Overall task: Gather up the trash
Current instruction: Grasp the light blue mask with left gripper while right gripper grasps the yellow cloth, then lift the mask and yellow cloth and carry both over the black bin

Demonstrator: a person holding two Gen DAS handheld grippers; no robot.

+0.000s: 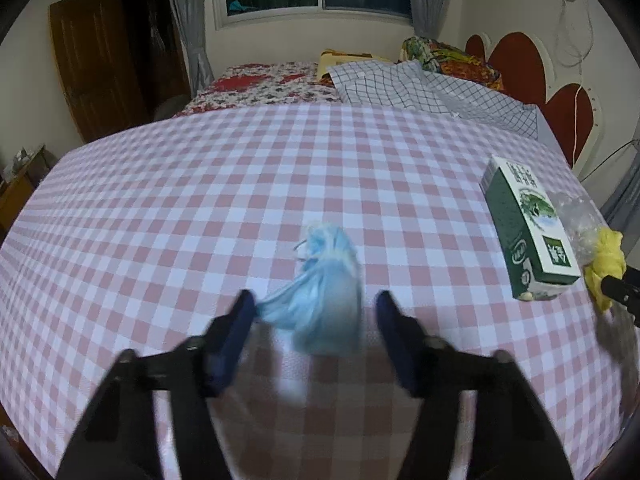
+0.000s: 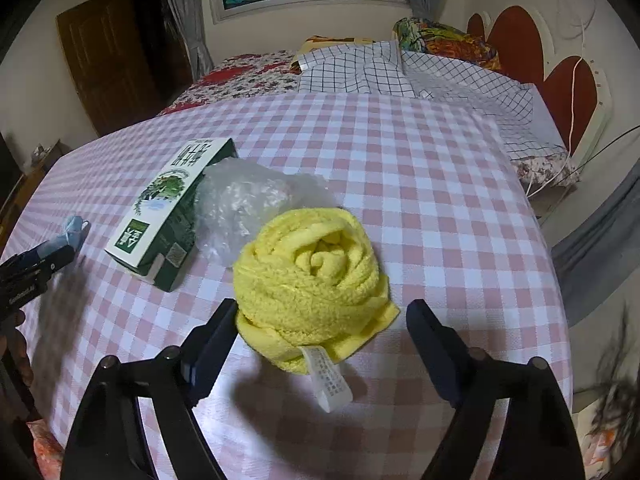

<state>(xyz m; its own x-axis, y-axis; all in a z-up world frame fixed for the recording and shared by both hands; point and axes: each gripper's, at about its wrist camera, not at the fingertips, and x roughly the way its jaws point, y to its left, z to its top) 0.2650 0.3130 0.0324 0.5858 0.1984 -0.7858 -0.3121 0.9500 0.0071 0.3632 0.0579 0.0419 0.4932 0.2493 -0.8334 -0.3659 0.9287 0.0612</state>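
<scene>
Tongs: two; carton: one.

Crumpled light-blue face mask lies bunched on the pink-checked cloth, between my left jaws. Green-and-white drink carton lies flat on its side. Clear crumpled plastic wrap is touching the carton. Rolled yellow fleece cloth, white tag hanging out, sits touching the wrap, between my right jaws.

On checked table: face mask left, carton middle, plastic wrap behind rolled towel right.
</scene>
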